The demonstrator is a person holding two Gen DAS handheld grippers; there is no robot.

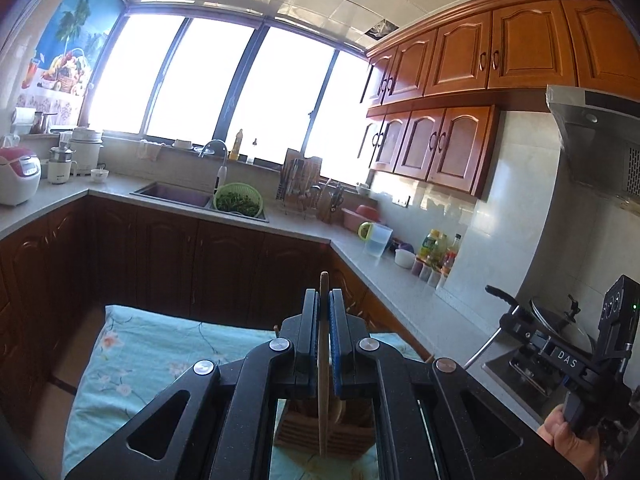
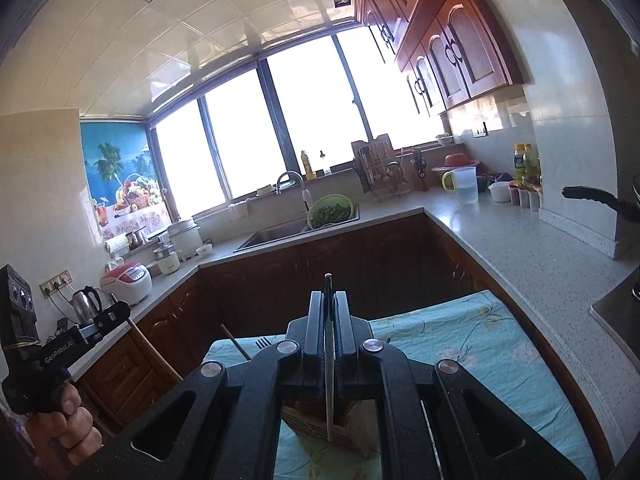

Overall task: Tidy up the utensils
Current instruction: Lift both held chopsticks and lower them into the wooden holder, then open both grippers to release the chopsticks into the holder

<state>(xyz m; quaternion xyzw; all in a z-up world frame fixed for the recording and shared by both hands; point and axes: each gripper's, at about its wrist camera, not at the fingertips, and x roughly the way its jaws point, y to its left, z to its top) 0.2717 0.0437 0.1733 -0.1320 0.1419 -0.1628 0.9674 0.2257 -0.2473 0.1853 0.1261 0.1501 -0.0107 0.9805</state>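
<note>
My left gripper [image 1: 324,296] is shut on a long wooden utensil [image 1: 323,360] that runs upright between its pads. Its lower end hangs over a slatted wooden utensil holder [image 1: 348,436] on a teal floral cloth [image 1: 140,344]. My right gripper [image 2: 329,298] is shut on a thin metal utensil [image 2: 329,380], also upright above the holder [image 2: 356,436]. Each gripper shows in the other's view: the right gripper [image 1: 516,320] at the right edge, the left gripper [image 2: 118,312] at the left edge. A fork [image 2: 262,343] and a wooden stick [image 2: 236,344] poke up behind my right gripper.
An L-shaped stone counter [image 1: 404,292] wraps around the room. It carries a sink [image 1: 176,194] with a green colander [image 1: 238,200], a dish rack [image 1: 300,184], a jug [image 1: 376,240] and bottles [image 1: 436,252]. A lidded pan [image 1: 560,320] sits on the stove at right.
</note>
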